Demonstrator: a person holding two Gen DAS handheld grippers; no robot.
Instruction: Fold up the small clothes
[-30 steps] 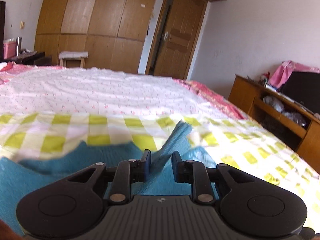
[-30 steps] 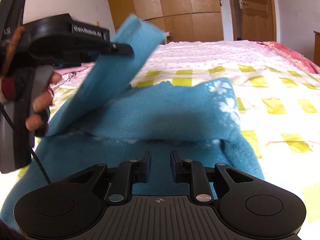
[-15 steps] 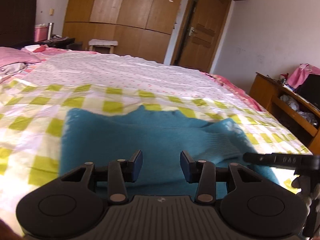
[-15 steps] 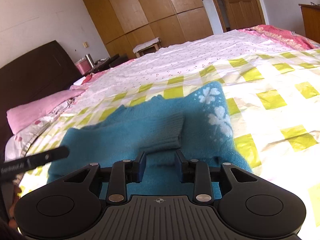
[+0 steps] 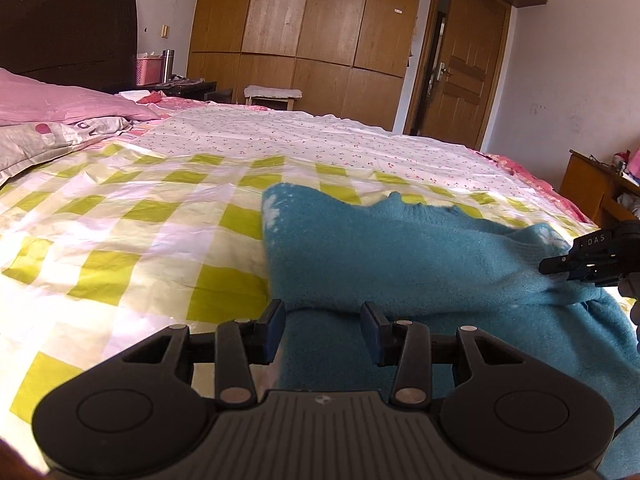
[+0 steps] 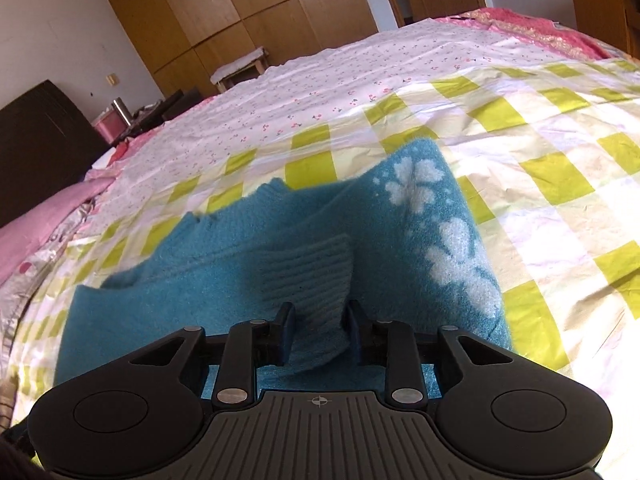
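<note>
Blue sweater (image 5: 400, 256) lies flat on the bed's checked sheet (image 5: 132, 240).
Your right tongs (image 6: 320, 330) have just been closing, pinching the ribbed cuff (image 6: 308, 276); your left tongs (image 5: 322, 332) are spread, empty, over the sweater's left edge.

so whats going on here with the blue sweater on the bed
A person with a handheld gripper in each hand is folding a small blue sweater on a yellow-checked sheet. One sleeve already lies folded across the body. The right gripper has just been closing on that sleeve's ribbed cuff, which sits between its fingers. The left gripper hovers open over the sweater's near edge, holding nothing.
</note>
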